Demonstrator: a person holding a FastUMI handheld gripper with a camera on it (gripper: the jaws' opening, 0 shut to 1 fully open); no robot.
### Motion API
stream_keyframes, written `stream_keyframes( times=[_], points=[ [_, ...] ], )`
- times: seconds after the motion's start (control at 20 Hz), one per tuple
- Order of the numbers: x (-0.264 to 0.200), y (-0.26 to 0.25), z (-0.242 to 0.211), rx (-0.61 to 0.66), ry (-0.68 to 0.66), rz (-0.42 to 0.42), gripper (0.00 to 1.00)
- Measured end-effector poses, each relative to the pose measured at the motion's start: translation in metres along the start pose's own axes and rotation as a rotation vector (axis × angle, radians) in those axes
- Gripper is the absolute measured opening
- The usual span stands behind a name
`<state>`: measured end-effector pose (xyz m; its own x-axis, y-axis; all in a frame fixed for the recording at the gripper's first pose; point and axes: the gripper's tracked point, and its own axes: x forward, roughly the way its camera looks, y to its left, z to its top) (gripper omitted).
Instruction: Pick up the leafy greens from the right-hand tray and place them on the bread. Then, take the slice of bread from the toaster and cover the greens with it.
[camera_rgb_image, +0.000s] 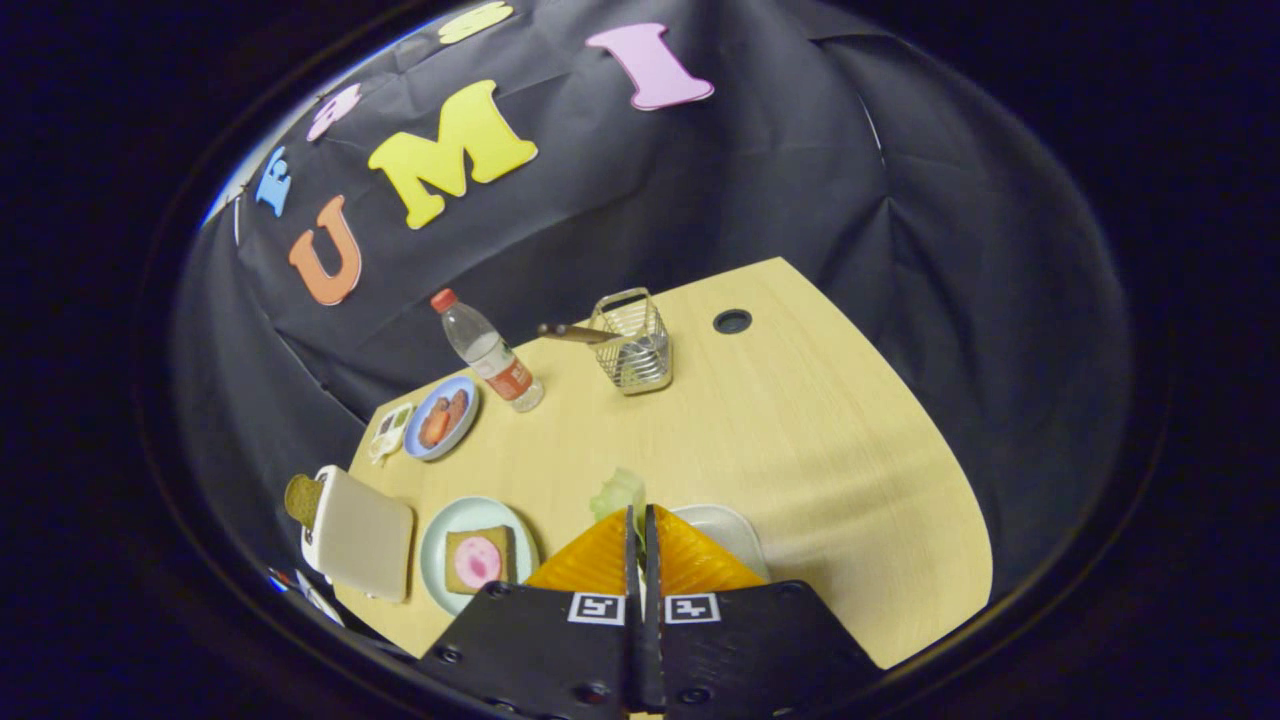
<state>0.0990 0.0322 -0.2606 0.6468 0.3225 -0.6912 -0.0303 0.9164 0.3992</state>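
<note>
- The leafy greens are poking out just past the fingertips, and the gripper is clenching them: the two fingers are pressed nearly together with only the leaf pinched between, so the bunch looks to be hanging up off the right-hand tray.
- That tray is sitting right under and behind the fingers, so I'm guessing the pick is done and the carry over to the bread is the step in hand.
- The target is the bread slice with a pink round of something on it, lying on a pale plate just to the left of the fingers. Not a long trip.
- My tip for doing it well: keep the squeeze on while swinging left, get the leaf hanging over the middle of the slice, lower until it's nearly brushing the pink bit, and only then let go. Greens are floppy and light, so a drop from up high is probably going to land them half off the bread.
- Watch the toaster standing just left of the plate with the second slice sticking out of its far end; swinging too wide is risking a bump.
- Further back there's a water bottle, a blue plate of food and a wire basket, all well out of the way on the wooden table.
</note>
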Motion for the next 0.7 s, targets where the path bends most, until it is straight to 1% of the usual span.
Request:
stream_keyframes(
  times=[0.15, 0.3, 0.5, 0.7],
  points=[
    [-0.020, 0.043, -0.003, 0.047, -0.023, 0.018, 0.00],
    [-0.023, 0.100, -0.012, 0.076, -0.047, 0.044, 0.00],
    [-0.006, 0.172, -0.038, 0.089, -0.043, 0.076, 0.00],
    [0.024, 0.236, -0.072, 0.138, -0.008, 0.106, 0.00]
  ],
)
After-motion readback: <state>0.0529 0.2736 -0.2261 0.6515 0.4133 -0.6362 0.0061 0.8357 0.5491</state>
